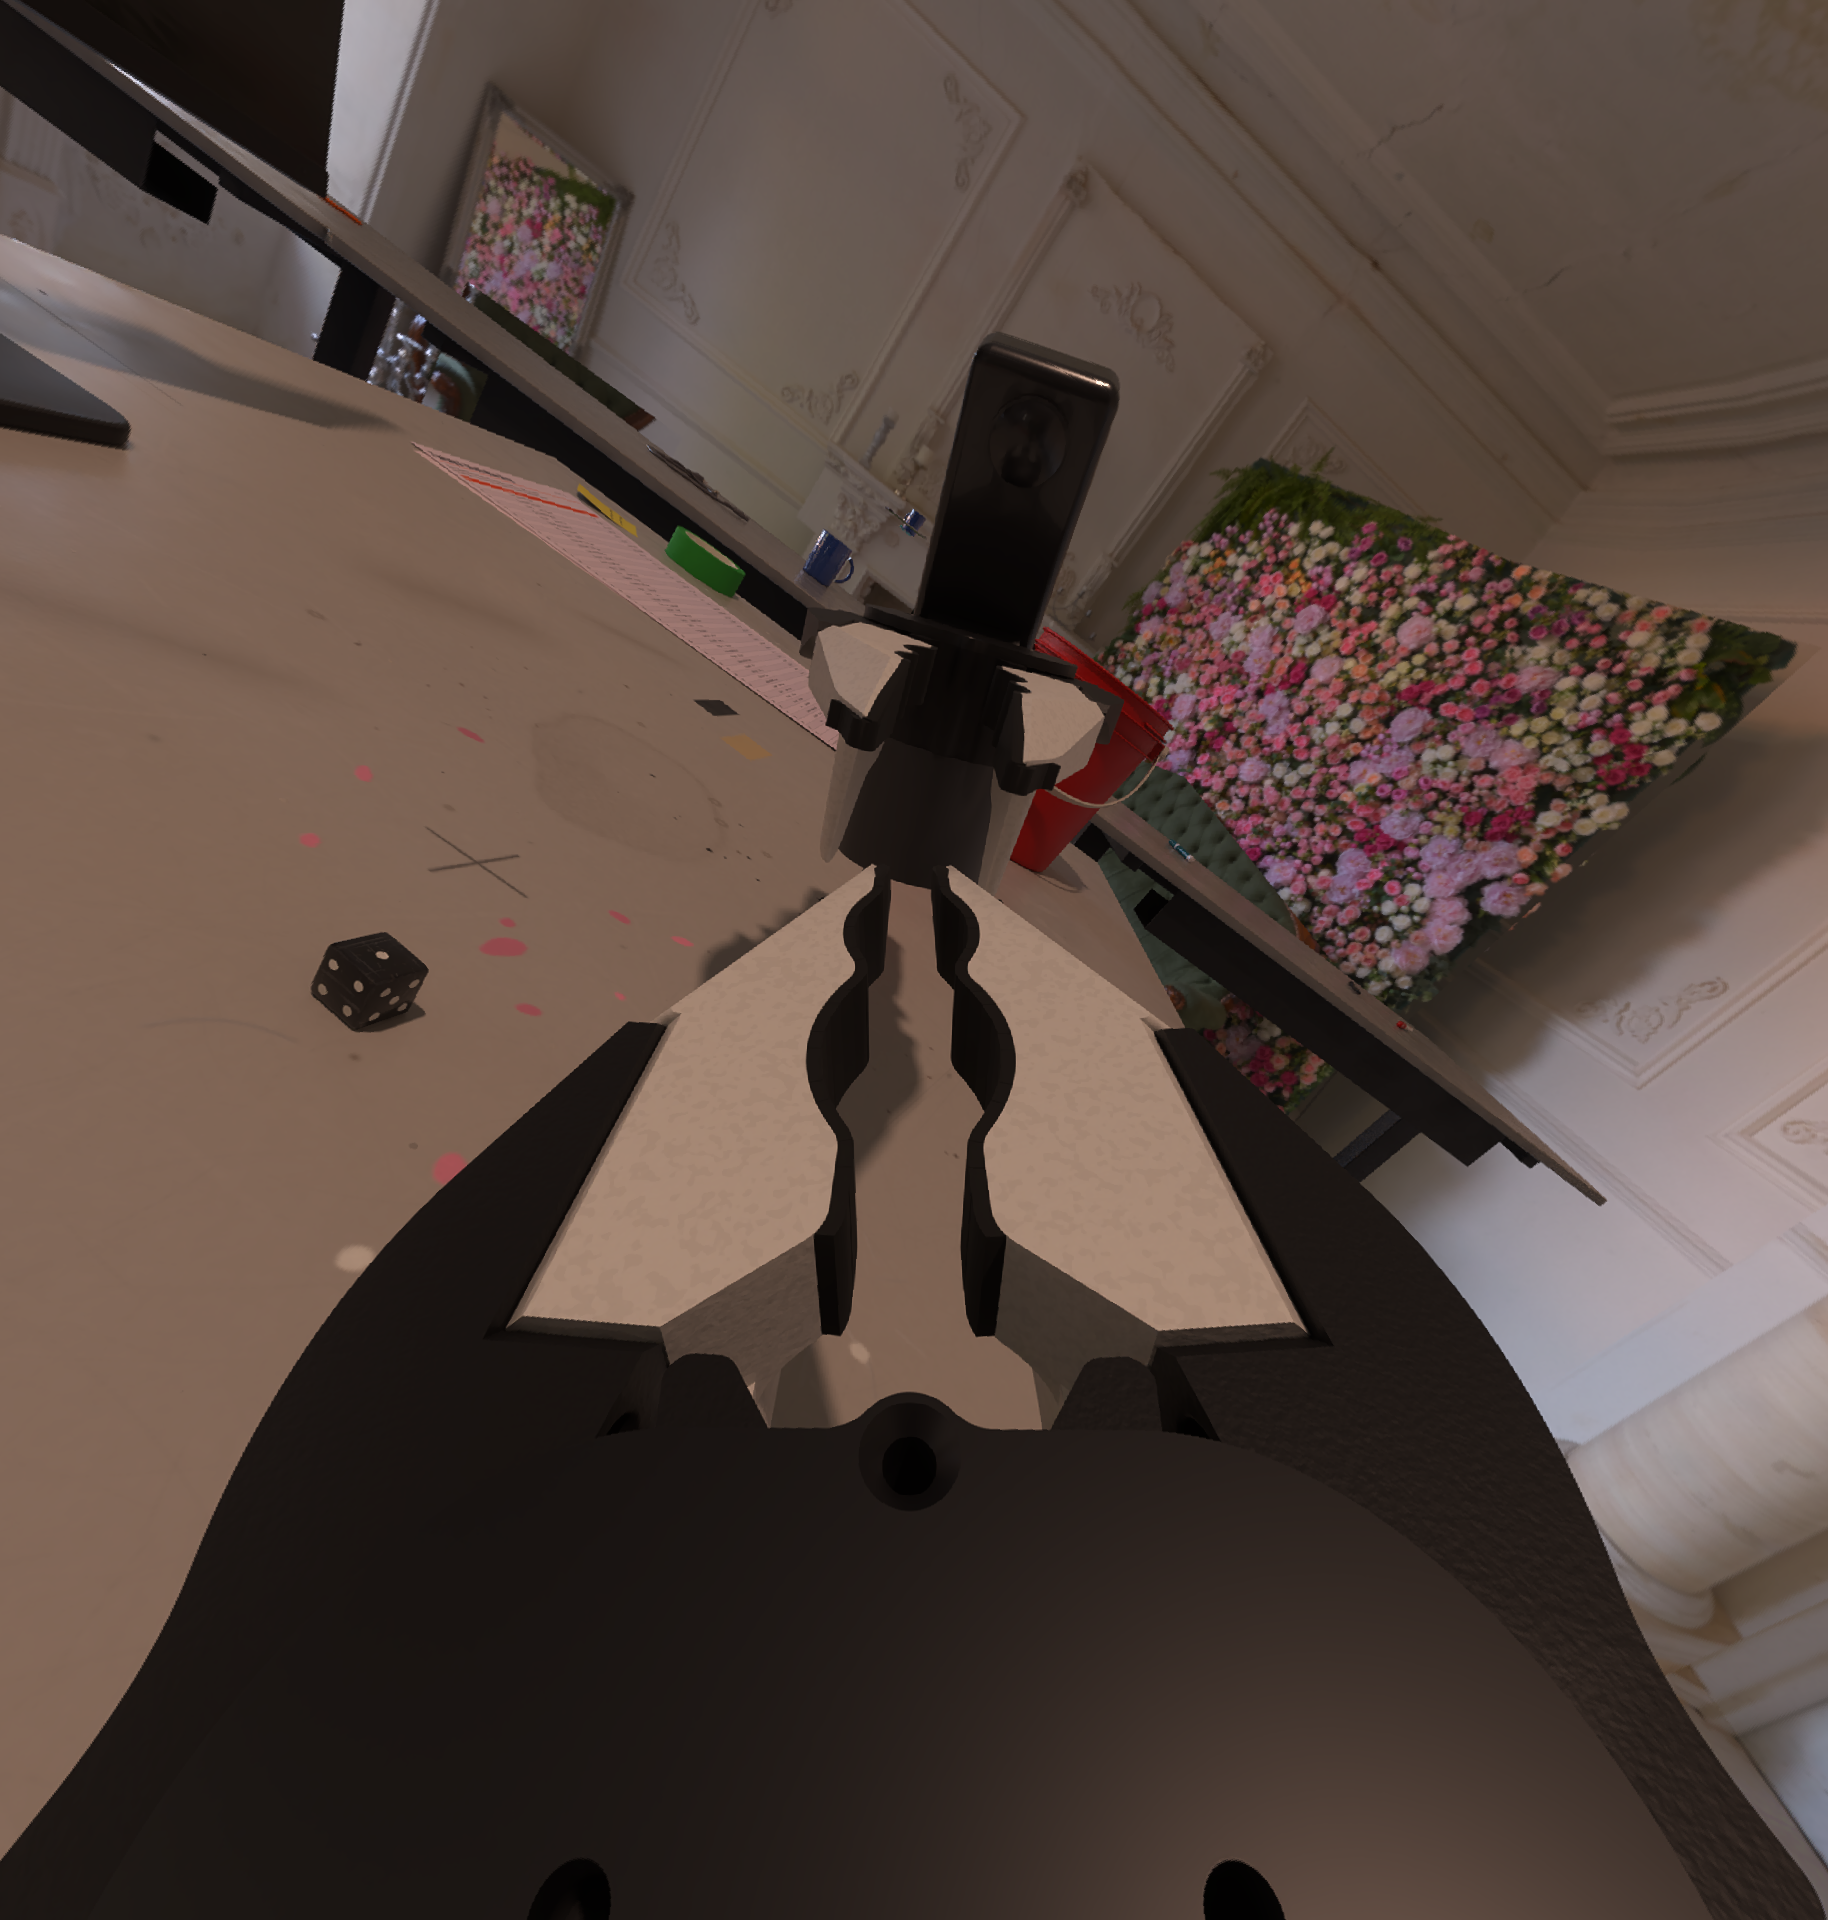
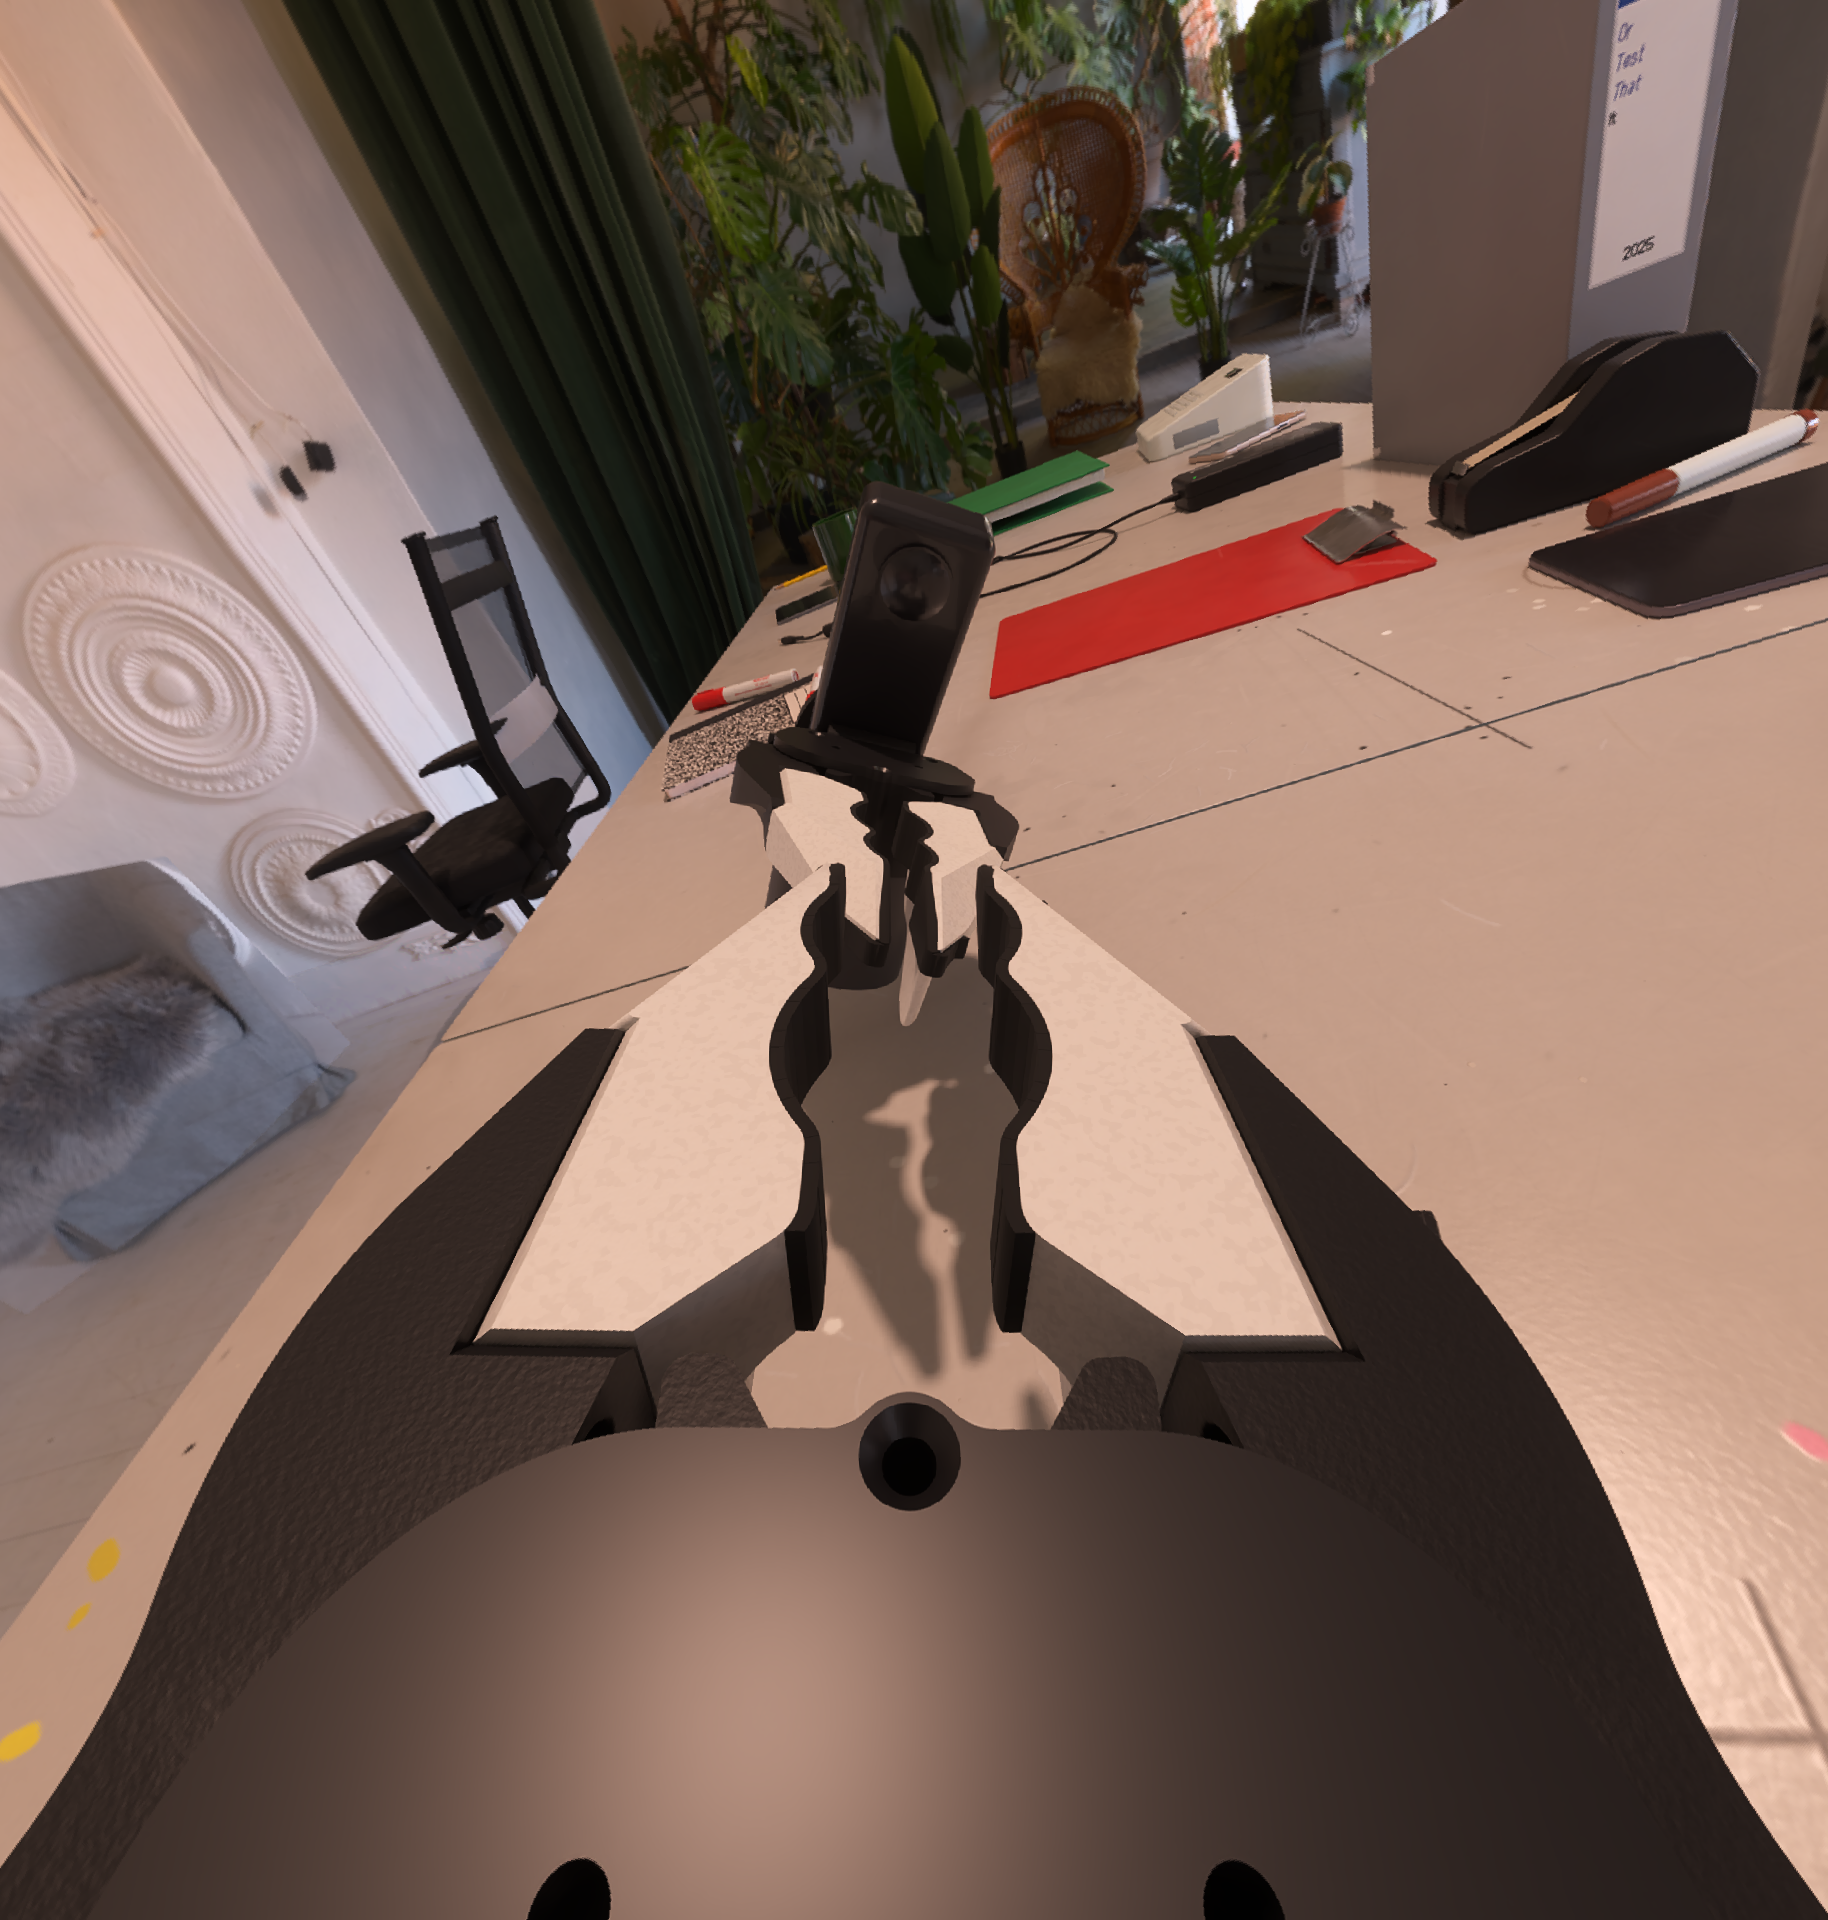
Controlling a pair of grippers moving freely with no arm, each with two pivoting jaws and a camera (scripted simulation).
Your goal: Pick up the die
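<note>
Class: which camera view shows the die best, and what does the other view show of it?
The left wrist view: the black die sits unobstructed on the table, left of the open left gripper. The right wrist view does not show it.

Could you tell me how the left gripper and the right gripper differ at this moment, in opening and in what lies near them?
The left gripper has a narrow gap between its fingers; the right gripper is spread wider. The black die sits on the table off to the side of the left gripper, while the right wrist view shows no die. Both are empty, look alike and point toward each other above the same table.
</note>
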